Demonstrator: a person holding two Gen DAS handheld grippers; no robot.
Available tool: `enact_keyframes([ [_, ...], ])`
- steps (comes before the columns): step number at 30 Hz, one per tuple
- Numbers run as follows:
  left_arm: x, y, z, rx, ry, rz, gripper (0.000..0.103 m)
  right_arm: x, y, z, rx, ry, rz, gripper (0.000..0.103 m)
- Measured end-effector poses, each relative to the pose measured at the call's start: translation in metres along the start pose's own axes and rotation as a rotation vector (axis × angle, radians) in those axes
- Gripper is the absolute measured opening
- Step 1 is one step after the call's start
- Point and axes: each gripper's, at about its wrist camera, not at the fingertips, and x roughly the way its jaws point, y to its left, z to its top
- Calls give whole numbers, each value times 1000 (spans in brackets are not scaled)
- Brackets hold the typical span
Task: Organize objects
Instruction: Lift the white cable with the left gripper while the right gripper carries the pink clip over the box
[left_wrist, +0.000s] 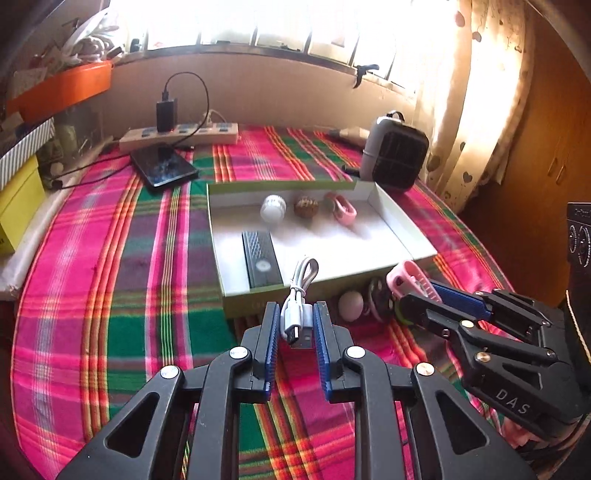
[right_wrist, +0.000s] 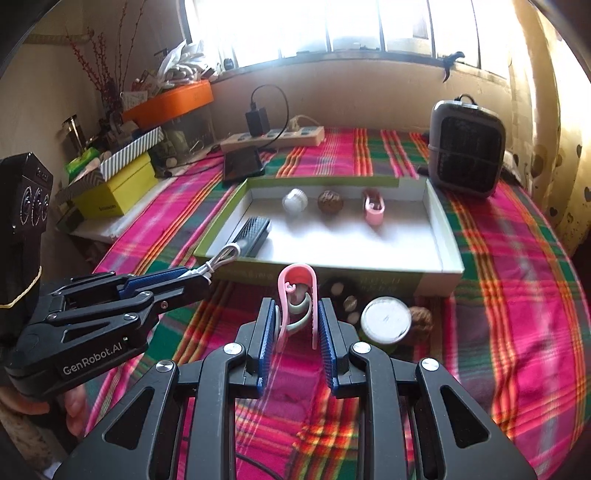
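While the left gripper (left_wrist: 295, 325) is clamping a bundled white cable (left_wrist: 298, 301) and the right gripper (right_wrist: 297, 325) is pinching a pink clip (right_wrist: 298, 295), both are hovering before the tray (left_wrist: 402, 236), where a loose cable could be sliding free

I see woven plaid cloth (left_wrist: 110, 258), matt. Cardboard tray (right_wrist: 448, 236), smooth white inside. Cable (left_wrist: 295, 314) glossy white plastic. Clip (right_wrist: 299, 295) pink plastic, smooth. Lower centre, ribbed blue pads (left_wrist: 320, 343), matt black plastic gripper frames.
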Motion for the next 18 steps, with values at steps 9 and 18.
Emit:
enact_keyframes([
  [9, 15, 10, 26, -44, -22, 3, 17, 4, -22, 25, 8, 3, -24, 24],
  [18, 36, 21, 58, -55, -41, 42, 17, 22, -57, 54, 37, 31, -65, 24],
])
